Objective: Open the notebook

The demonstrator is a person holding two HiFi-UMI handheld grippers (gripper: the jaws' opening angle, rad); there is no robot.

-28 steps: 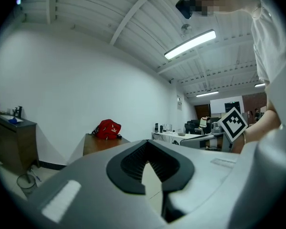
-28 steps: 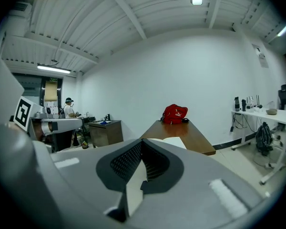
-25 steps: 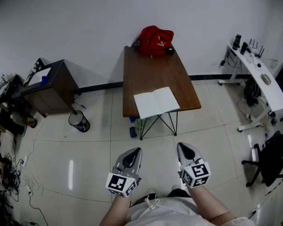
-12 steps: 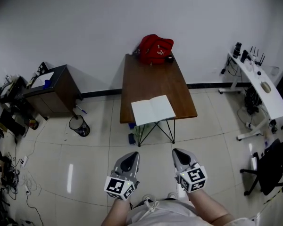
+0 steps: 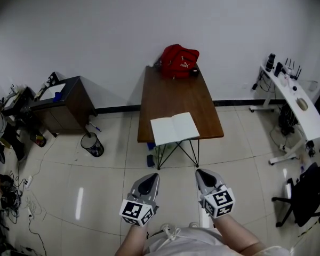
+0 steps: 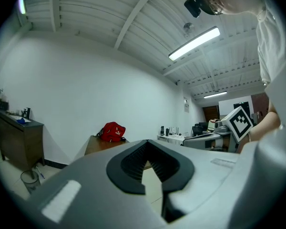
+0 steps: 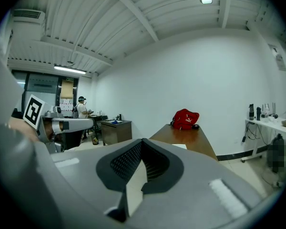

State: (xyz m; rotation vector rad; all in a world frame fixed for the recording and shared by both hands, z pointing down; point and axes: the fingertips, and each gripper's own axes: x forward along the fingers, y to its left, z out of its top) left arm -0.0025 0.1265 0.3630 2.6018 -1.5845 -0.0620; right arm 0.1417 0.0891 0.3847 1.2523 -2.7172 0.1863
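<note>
We see the notebook (image 5: pixel 174 128) lying open and flat at the near end of a long brown wooden surface (image 5: pixel 178 92). It shows 2 plain white pages with a faint fold down the middle. It sits a little askew, and its near edge lies at or just past the surface's near edge. We can make out no writing on the pages. At the far end of the same surface, against the white wall, sits a red bag (image 5: pixel 178 61), well apart from the notebook.

Both tools are held low by the person's body, over the tiled floor (image 5: pixel 96 185) and well apart from the surface. The left gripper (image 5: pixel 149 179) has its fingers pressed together with nothing between them. The right gripper (image 5: pixel 204 176) is the same, fingers closed and empty. Both point roughly toward the surface.

To the left stand a dark cabinet (image 5: pixel 61 103) and a small bin (image 5: pixel 90 141); to the right is a white desk (image 5: pixel 293 97)
</note>
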